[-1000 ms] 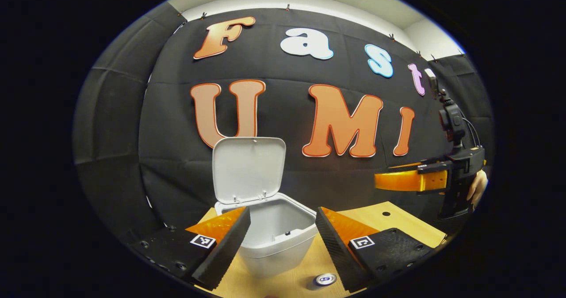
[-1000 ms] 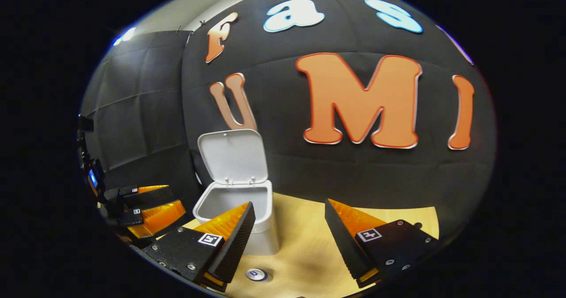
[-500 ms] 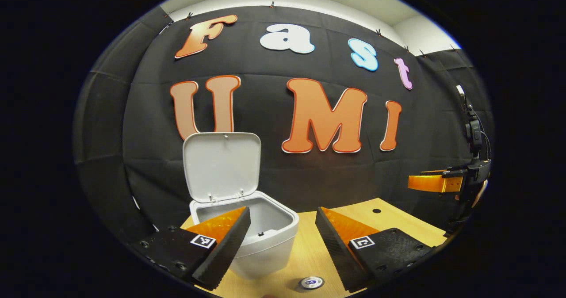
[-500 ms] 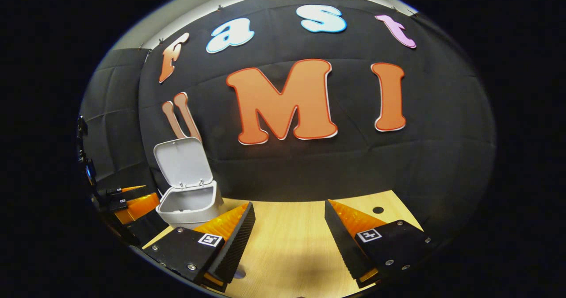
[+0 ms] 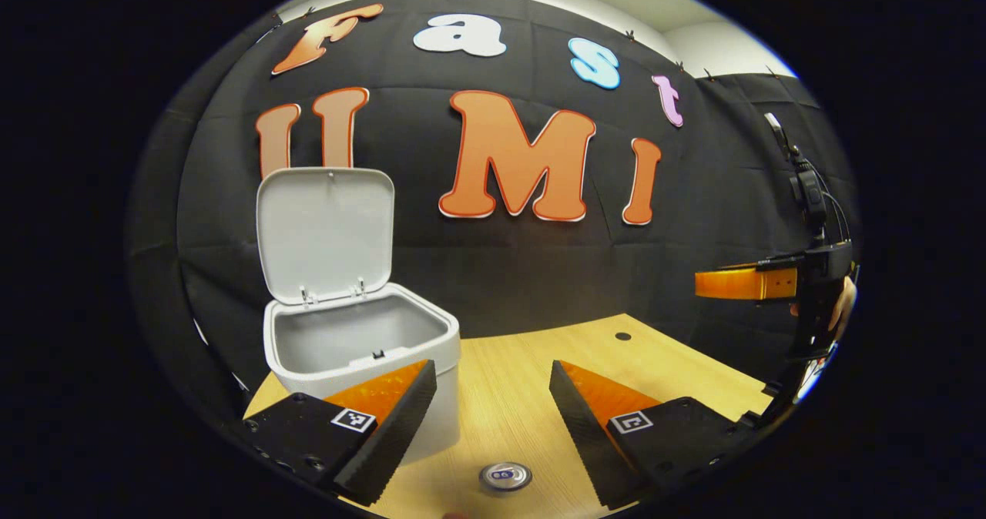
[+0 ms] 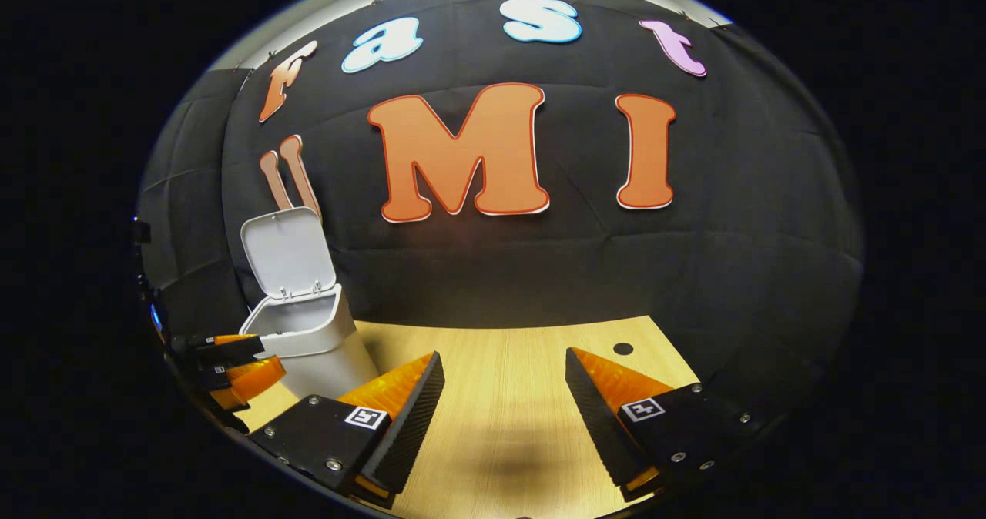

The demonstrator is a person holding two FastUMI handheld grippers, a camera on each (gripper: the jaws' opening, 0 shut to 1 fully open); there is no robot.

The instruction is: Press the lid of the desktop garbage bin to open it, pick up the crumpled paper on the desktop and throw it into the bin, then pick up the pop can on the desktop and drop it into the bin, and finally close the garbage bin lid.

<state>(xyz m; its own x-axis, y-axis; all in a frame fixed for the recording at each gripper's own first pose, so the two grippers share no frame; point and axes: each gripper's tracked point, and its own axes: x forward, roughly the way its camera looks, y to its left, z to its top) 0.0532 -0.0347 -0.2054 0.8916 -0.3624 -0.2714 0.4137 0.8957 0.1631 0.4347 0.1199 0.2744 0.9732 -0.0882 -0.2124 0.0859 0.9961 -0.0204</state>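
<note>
Left gripper view: the bin [image 5: 356, 349] has slid leftward since a second ago. The pop can [image 5: 505, 476] stands upright, low between the wide-apart fingers of the empty left gripper [image 5: 493, 403], so this hand is nearer.

Right gripper view: the right gripper [image 6: 504, 403] gapes empty over the wooden table [image 6: 501, 365]; the bin's lid [image 6: 286, 253] stands open, far left.

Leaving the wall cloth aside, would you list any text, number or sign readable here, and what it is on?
Pop can: blue mark on its top, too small to read.
Marker squares on the left gripper and right gripper: black-and-white patterns, no words.
Bin lid: no text.
</note>
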